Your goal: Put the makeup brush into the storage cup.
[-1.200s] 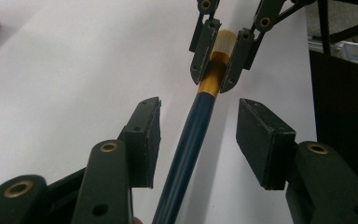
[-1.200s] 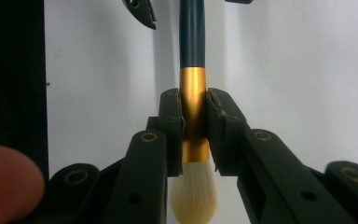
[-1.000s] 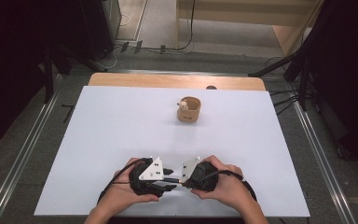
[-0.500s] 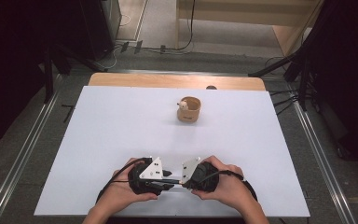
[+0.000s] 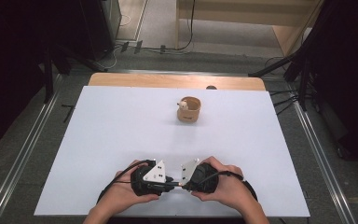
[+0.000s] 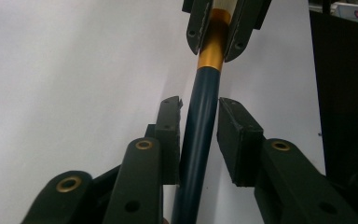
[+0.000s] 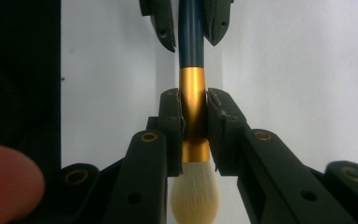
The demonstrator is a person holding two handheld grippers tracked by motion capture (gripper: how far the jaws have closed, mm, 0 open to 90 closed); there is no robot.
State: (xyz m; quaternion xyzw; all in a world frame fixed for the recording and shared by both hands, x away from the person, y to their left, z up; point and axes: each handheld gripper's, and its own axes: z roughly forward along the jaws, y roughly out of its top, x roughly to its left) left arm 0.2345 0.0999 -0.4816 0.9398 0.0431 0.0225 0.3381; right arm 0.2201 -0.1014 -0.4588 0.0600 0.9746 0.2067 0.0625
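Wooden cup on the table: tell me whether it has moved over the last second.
No. In the high view the wooden cup sits at the same spot below the bare wooden strip along the table's far edge as in both earlier pictures.

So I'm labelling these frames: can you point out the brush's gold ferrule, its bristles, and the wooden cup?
gold ferrule [image 7: 193,112]: right gripper view, the middle of the band, between the claw's pads.
bristles [image 7: 195,193]: right gripper view, the pale tuft's centre.
wooden cup [image 5: 189,113]: high view, its front wall.
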